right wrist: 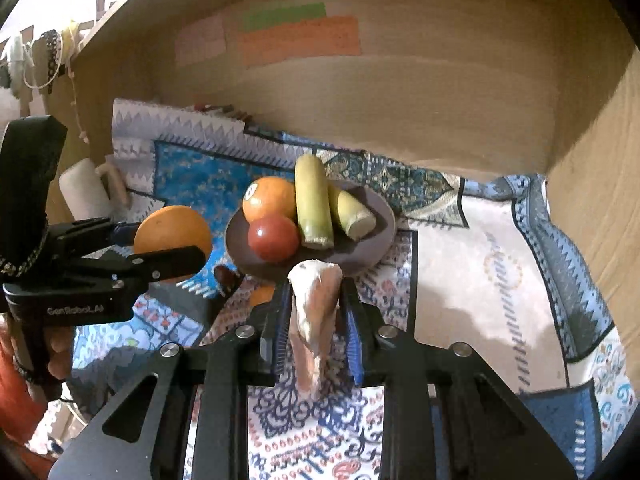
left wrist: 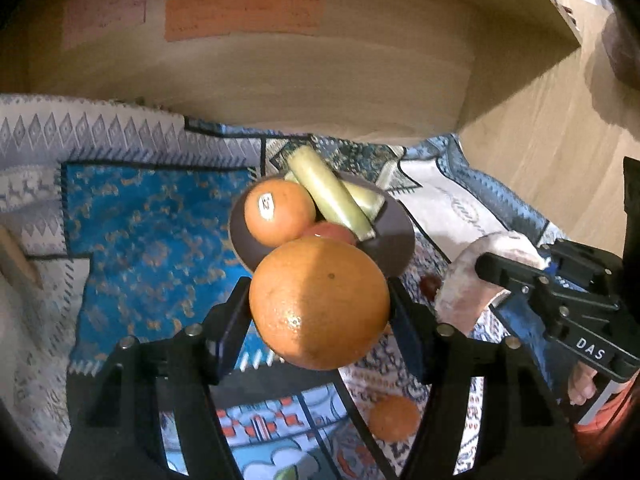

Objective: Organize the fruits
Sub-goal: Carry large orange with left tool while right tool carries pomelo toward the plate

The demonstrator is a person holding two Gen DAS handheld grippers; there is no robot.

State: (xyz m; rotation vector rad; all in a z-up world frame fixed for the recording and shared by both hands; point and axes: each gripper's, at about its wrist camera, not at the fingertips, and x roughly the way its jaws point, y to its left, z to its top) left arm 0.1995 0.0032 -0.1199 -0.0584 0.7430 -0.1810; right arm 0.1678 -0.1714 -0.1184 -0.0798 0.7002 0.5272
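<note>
My left gripper (left wrist: 320, 304) is shut on a large orange (left wrist: 319, 302) and holds it in the air just in front of a brown plate (left wrist: 394, 248). The plate (right wrist: 376, 216) holds a stickered orange (left wrist: 278, 212), a red tomato (right wrist: 273, 237) and two pale green-yellow pieces (right wrist: 314, 204). My right gripper (right wrist: 316, 300) is shut on a pinkish-white sweet potato (right wrist: 316, 300) near the plate's front edge. The left gripper with its orange (right wrist: 172, 236) shows at the left of the right wrist view.
A patterned blue and white cloth (left wrist: 152, 232) covers the floor of a wooden box (right wrist: 400, 112). A small orange (left wrist: 394, 418) and a dark red fruit (left wrist: 430, 285) lie on the cloth. A white roll (right wrist: 86, 192) stands at the left.
</note>
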